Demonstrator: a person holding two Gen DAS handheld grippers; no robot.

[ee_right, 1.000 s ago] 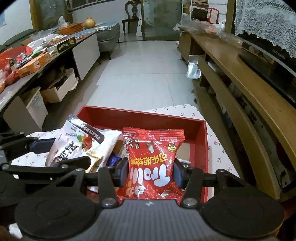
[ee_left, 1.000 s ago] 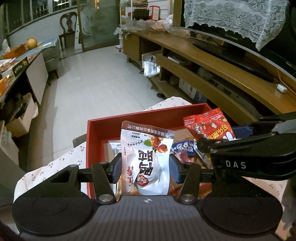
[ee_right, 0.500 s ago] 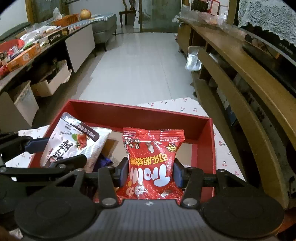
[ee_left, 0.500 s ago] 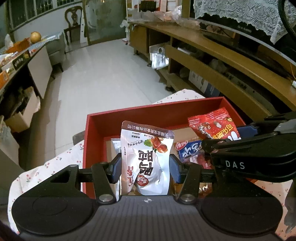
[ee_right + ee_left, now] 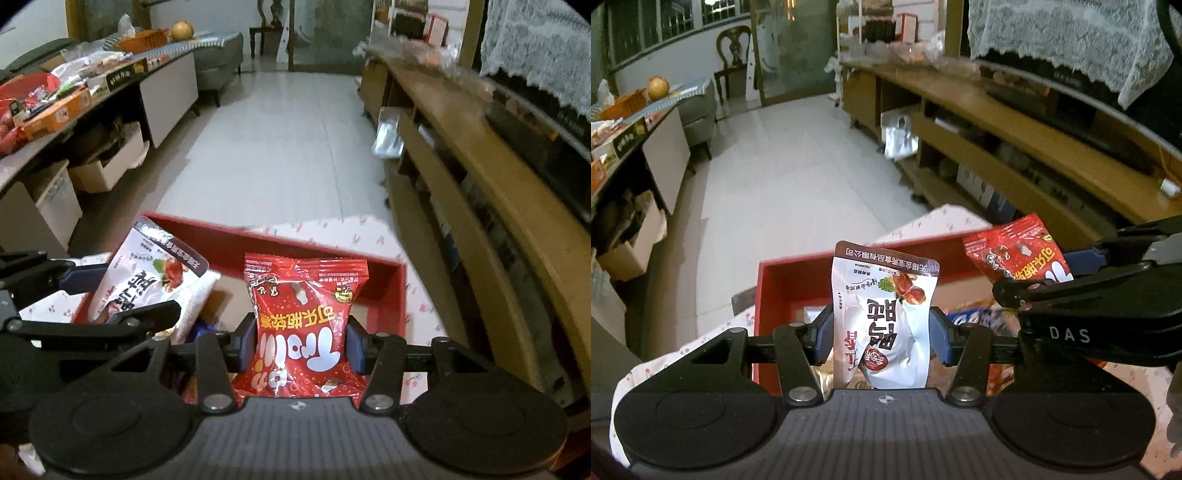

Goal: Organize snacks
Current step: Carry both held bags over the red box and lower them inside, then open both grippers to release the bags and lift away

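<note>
Left claw (image 5: 881, 330) clamped on white snack pouch (image 5: 884, 317), blue pads pressing both its sides; pouch upright, lifted above red box (image 5: 775, 284). Right claw (image 5: 299, 343) closed on red snack bag (image 5: 304, 325) in same way, also above red box, toward its right wall. Both claws side by side, near each other. Inside red box, more snacks lie loose under claws, among them blue packet (image 5: 975, 319). Judgement: task in middle; two packets picked, not yet placed; remaining snacks in red box still unsorted.
</note>
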